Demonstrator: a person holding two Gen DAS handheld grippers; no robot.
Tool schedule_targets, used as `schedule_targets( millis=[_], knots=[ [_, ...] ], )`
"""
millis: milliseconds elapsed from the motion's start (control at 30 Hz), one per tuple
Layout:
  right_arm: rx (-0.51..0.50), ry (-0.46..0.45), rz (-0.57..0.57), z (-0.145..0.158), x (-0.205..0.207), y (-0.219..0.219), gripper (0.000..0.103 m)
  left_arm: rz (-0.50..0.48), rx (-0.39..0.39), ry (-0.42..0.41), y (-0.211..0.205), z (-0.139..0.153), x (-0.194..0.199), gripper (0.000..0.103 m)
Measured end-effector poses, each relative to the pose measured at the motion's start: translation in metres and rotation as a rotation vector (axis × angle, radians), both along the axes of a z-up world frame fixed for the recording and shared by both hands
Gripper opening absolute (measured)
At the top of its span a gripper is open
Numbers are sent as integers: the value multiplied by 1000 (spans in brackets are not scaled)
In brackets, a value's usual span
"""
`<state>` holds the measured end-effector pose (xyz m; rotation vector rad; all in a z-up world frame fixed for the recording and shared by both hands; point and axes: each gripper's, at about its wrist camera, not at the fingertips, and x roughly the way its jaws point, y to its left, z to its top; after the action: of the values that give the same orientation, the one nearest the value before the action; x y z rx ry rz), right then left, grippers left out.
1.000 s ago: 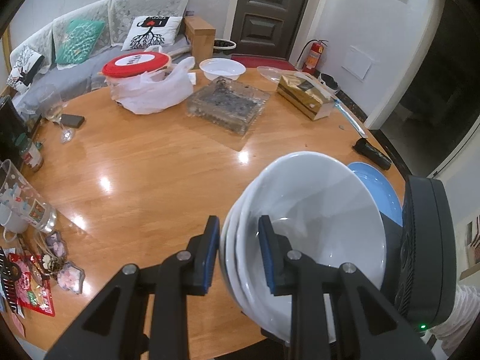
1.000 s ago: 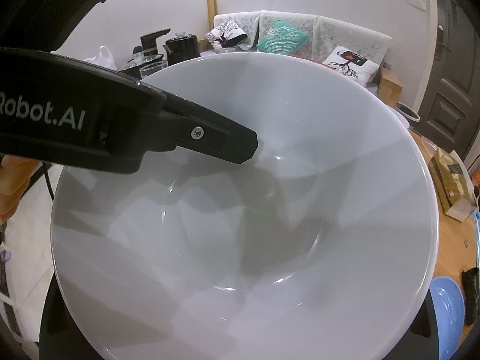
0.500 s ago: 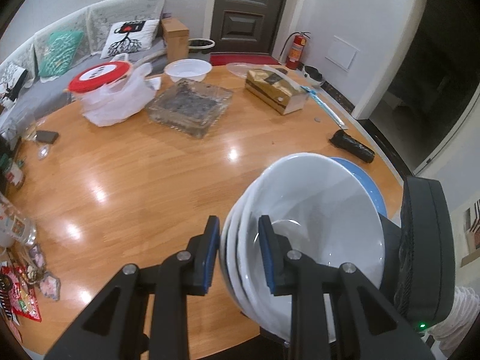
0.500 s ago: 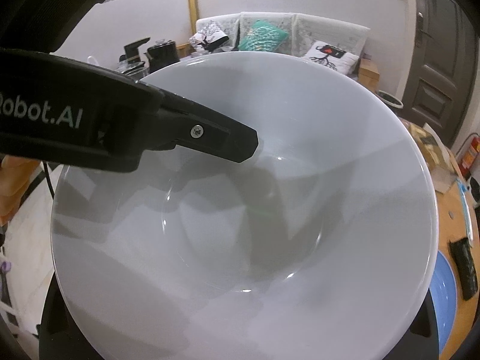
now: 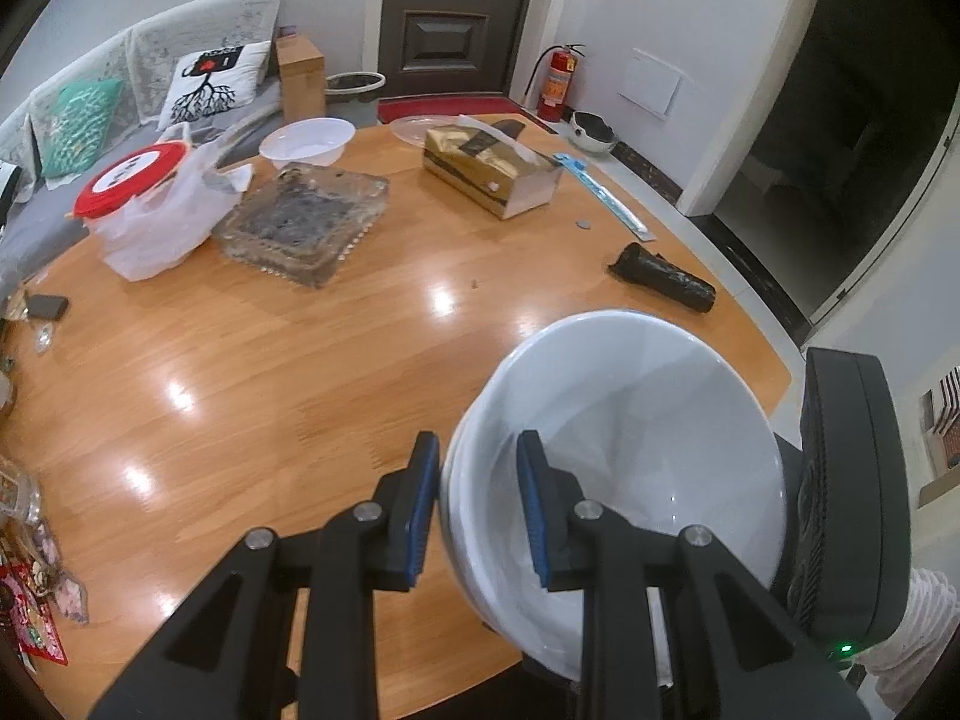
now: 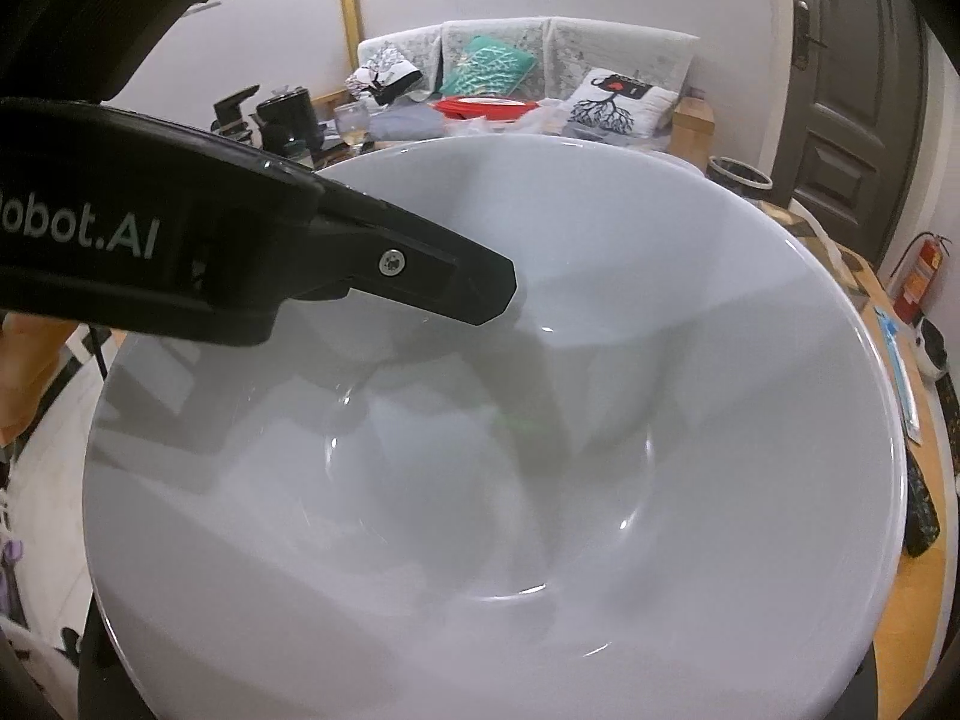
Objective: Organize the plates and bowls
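Note:
My left gripper [image 5: 474, 492] is shut on the rim of a stack of white bowls [image 5: 648, 450], one blue pad inside and one outside, holding it tilted above the round wooden table [image 5: 252, 348]. The right gripper's body [image 5: 846, 498] sits just behind the stack on the right. In the right wrist view the top white bowl [image 6: 540, 480] fills the frame and the left gripper's finger [image 6: 432, 282] reaches into it. The right gripper's own fingers are hidden by the bowl. A small white bowl [image 5: 307, 141] stands at the table's far side.
On the table: a glass square dish [image 5: 303, 222], a red-lidded container in a white bag [image 5: 144, 204], a gold tissue box [image 5: 489, 171], a black rolled object [image 5: 663, 276], a blue strip [image 5: 603, 195], a clear plate [image 5: 417, 129]. Clutter lines the left edge. A sofa and a door lie beyond.
The bowl stack, held by my left gripper, has swung right and toward the table's near right edge. The blue plate seen behind it earlier is now out of sight.

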<state>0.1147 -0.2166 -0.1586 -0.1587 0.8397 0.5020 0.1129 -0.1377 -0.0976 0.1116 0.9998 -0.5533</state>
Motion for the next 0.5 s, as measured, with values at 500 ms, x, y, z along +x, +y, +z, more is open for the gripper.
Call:
schedule_targets(
  millis=[500],
  knots=[
    [4, 10, -62, -2, 13, -50, 101, -65, 4, 8, -55, -3, 13, 23]
  ],
)
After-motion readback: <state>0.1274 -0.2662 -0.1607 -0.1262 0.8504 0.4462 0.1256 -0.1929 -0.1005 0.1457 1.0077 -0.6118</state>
